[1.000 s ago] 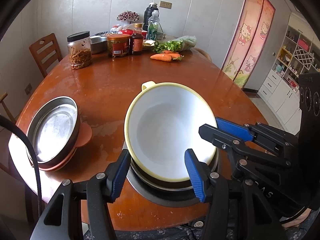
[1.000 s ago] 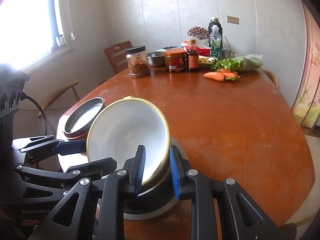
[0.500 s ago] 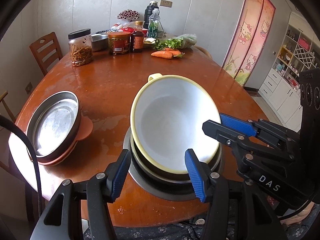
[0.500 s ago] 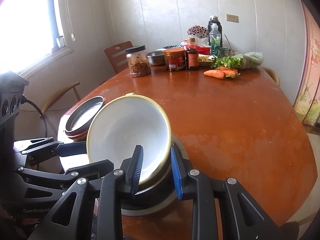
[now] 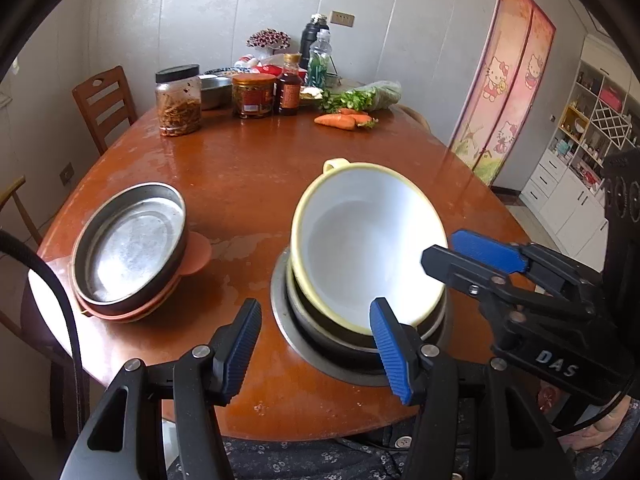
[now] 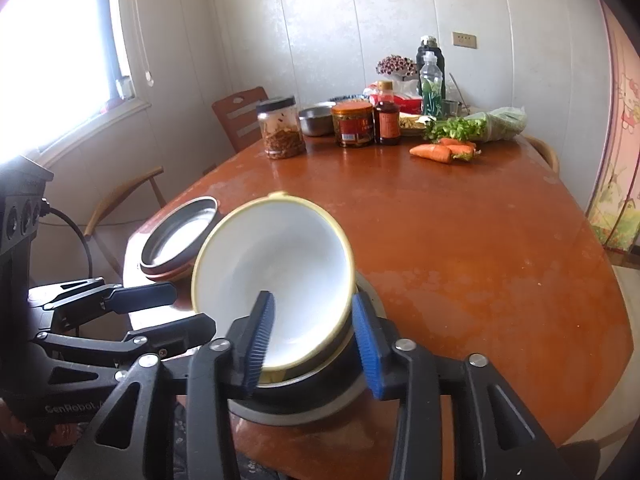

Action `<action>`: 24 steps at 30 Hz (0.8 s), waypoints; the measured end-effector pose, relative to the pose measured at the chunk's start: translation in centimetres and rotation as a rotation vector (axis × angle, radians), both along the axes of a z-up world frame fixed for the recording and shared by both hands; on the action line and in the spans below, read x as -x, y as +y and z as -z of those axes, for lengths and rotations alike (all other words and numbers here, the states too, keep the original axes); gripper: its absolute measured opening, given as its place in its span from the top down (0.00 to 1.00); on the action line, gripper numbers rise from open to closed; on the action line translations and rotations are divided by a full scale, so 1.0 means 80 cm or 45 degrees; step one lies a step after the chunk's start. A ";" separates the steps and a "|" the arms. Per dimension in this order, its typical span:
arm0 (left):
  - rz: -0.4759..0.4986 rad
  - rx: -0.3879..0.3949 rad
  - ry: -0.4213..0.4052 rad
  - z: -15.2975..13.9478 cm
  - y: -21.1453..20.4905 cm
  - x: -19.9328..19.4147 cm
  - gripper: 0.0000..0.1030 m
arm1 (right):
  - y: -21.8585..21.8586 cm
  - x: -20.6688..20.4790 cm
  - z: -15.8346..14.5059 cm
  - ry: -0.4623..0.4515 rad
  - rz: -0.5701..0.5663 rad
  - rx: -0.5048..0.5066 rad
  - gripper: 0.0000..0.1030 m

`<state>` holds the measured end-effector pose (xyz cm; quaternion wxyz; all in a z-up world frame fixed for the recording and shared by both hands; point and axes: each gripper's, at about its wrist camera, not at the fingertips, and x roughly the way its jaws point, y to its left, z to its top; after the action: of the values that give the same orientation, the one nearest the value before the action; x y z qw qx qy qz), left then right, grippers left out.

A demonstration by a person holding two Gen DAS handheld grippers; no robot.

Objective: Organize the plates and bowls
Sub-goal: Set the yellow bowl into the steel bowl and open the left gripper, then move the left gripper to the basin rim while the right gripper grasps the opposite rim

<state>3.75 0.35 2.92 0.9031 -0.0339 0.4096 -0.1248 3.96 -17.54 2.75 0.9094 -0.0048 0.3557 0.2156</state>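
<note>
A white bowl (image 5: 372,240) with a yellow rim and small handle leans tilted in a dark metal bowl (image 5: 320,344), which sits on a steel plate (image 5: 280,320). My right gripper (image 6: 314,344) straddles the white bowl's (image 6: 276,280) near rim. Its jaws are opening, one pad inside the bowl and one outside, neither pressing. In the left wrist view the right gripper (image 5: 440,250) reaches in from the right. My left gripper (image 5: 316,350) stands open just before the stack, holding nothing; the right wrist view shows the left gripper (image 6: 192,308) left of the bowl. A steel pan (image 5: 132,244) rests on an orange plate (image 5: 196,250) to the left.
At the table's far end stand a jar of pickles (image 5: 178,100), a red-lidded jar (image 5: 252,94), bottles (image 5: 288,84), carrots (image 5: 340,120) and bagged greens (image 5: 372,96). A wooden chair (image 5: 104,104) stands far left. The table's near edge (image 5: 320,420) is just below the grippers.
The right gripper's pads, pinched on the white bowl's rim before, have spread apart. The bowl now leans more steeply in the metal stack. The left gripper's jaws look the same.
</note>
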 end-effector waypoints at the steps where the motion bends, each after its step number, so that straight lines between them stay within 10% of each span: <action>1: -0.004 0.003 -0.003 -0.001 0.002 0.001 0.43 | -0.002 0.002 -0.003 -0.008 0.004 -0.003 0.51; 24: -0.121 0.084 0.044 0.011 0.027 -0.004 0.34 | -0.038 0.008 0.019 0.082 0.084 -0.047 0.34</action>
<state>4.06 2.53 2.04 0.8992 -0.0850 0.4186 -0.0945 3.28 -20.61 1.25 0.9041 0.0308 0.3806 0.1920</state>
